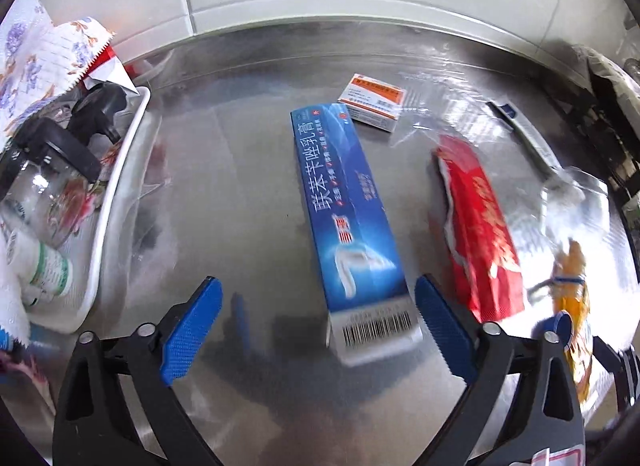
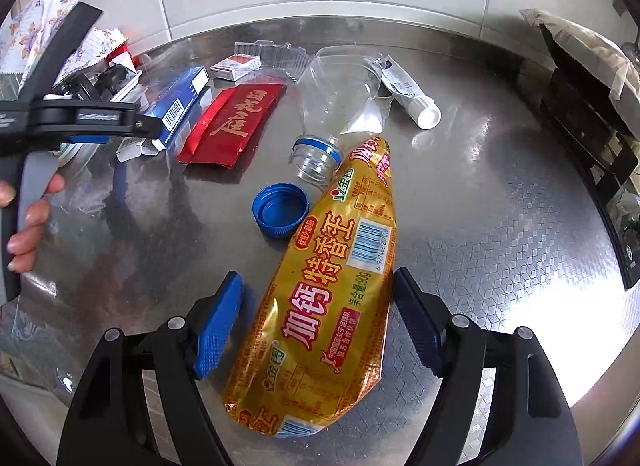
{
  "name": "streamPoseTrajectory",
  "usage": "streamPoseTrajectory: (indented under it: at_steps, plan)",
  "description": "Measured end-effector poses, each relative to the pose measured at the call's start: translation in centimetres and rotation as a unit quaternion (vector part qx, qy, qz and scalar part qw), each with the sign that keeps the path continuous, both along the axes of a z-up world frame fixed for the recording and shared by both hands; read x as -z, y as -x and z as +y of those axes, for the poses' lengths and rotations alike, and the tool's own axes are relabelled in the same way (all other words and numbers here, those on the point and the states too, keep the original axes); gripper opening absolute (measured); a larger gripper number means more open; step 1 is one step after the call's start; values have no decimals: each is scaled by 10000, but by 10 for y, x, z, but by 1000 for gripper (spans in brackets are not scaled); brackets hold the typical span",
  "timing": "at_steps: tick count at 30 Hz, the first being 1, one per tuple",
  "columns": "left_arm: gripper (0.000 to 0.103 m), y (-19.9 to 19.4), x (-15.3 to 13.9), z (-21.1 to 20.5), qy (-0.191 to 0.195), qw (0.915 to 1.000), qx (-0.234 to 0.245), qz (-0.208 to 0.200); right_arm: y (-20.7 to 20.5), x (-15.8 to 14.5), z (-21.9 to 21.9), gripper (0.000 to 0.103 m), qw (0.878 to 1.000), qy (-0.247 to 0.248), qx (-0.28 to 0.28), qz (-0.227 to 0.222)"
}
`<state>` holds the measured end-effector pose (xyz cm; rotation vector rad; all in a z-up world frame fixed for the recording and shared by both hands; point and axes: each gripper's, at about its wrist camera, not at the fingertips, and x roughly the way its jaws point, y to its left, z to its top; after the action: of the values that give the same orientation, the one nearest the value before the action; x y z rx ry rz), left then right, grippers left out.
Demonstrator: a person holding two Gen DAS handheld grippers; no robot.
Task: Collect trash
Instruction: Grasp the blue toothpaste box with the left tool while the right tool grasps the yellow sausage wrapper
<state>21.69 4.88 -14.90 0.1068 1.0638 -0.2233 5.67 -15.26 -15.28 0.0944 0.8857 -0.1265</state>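
On the shiny steel countertop [image 2: 500,225], the left gripper [image 1: 318,302] has its blue-padded fingers [image 1: 192,330] spread wide; the barcode end of the long blue cardboard toothpaste box [image 1: 348,205] lies between them, just beside the right-side pad, contact unclear. The right gripper [image 2: 318,298], fingers likewise apart, straddles the crinkled golden foil snack wrapper [image 2: 324,298], neither pad touching it. A blue plastic bottle cap [image 2: 280,209] lies just beside the wrapper
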Motion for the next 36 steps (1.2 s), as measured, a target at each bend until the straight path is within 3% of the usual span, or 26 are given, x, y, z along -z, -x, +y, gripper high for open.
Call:
streamPoseTrajectory:
  at_steps: [9,10,12,17,18,20,23,36]
  plan:
    - [89,-7,10,-10,-177,9998,2,-116,-1,1,1,77,10000,22,-17,-45]
    - [85,-6,9,-10,-170,9997,23,-148,0,1,2,76,10000,23,-19,-46]
    - [75,-4,7,-11,-162,9996,112,-204,0,0,2,67,10000,23,-49,-74]
    - [42,-9,3,-8,-139,9995,200,-207,4,-3,3,33,9999,-5,-99,-92]
    - [41,-10,3,-5,-93,9996,177,-185,4,-4,2,30,9999,-25,-95,-90]
    - [40,-10,1,-1,44,9998,127,-135,6,-5,0,20,9999,-79,-101,-97]
    - [40,-9,-1,5,188,9998,18,-76,8,-8,-5,14,9998,-114,-117,-96]
    - [40,31,-21,10,236,9992,-220,-221,22,-27,-22,10,9987,-238,-336,-288]
